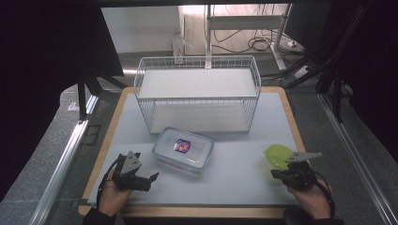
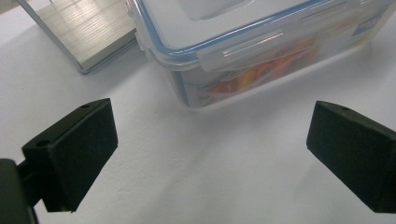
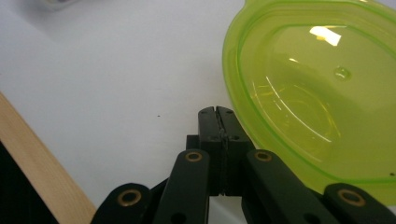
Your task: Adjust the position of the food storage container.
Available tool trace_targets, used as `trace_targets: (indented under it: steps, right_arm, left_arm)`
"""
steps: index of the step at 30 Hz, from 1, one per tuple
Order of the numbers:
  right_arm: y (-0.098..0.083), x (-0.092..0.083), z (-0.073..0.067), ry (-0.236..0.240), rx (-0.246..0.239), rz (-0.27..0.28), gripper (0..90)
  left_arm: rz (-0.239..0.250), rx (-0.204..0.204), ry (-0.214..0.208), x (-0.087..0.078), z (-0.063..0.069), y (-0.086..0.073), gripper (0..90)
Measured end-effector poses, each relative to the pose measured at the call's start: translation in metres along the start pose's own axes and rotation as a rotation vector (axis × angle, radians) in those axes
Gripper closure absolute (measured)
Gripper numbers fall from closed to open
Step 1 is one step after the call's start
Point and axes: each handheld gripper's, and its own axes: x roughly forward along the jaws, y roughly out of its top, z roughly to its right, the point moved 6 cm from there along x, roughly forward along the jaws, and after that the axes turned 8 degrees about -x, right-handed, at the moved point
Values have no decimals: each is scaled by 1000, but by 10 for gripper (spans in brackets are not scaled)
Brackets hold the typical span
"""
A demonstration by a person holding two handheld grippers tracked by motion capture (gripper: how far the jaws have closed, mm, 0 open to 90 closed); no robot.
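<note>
High view: the left gripper (image 1: 149,178) sits at lower left of the frame, jaws spread and empty, aimed at the box (image 1: 183,150), a clear lidded container lying at centre on the mat (image 1: 234,187), just in front of the wire rack (image 1: 197,93). The right gripper (image 1: 277,174) sits at lower right, its tip beside the green bowl (image 1: 277,154). A red-and-blue label marks the lid of the box; its writing is too small to read. Left gripper view: both pads (image 2: 84,149) stand wide apart at the lower corners of the frame, with bare mat between them; the box (image 2: 261,51) fills the upper centre, near but not touched. Its blue-edged lid is latched down, and orange print shows through the side wall, not legible. The base of the rack (image 2: 88,32) shows at upper left. Right gripper view: the jaws are clenched together on nothing, at bottom centre; the bowl (image 3: 317,93) lies at right, rim just beside the tip, contact uncertain. No marking is visible on the bowl. Judged step: approach, before any grasp. The next move likely calls for advancing the left gripper until the pads straddle the box; the right gripper must release its jaws before it can take the bowl's rim.
</note>
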Motion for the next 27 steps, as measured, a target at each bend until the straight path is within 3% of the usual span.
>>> trace_targets:
  steps: [12, 16, 20, 23, 27]
  right_arm:
    - [-1, 10, 14, -29, 18, -21, 900]
    - [0, 7, 9, -24, 12, -8, 900]
    - [5, 4, 0, -1, 4, 31, 890]
    - [10, 3, -6, 2, -4, 57, 886]
    - [19, 2, -12, 2, -9, 96, 883]
  left_arm:
    - [-11, -1, -4, 1, 0, -1, 18]
    - [-19, -26, -4, 0, 0, 0, 20]
    - [-51, -28, 46, -2, -5, 0, 29]
    - [-38, -52, 56, -3, -11, 5, 92]
    - [-24, -85, 41, -1, -23, 10, 249]
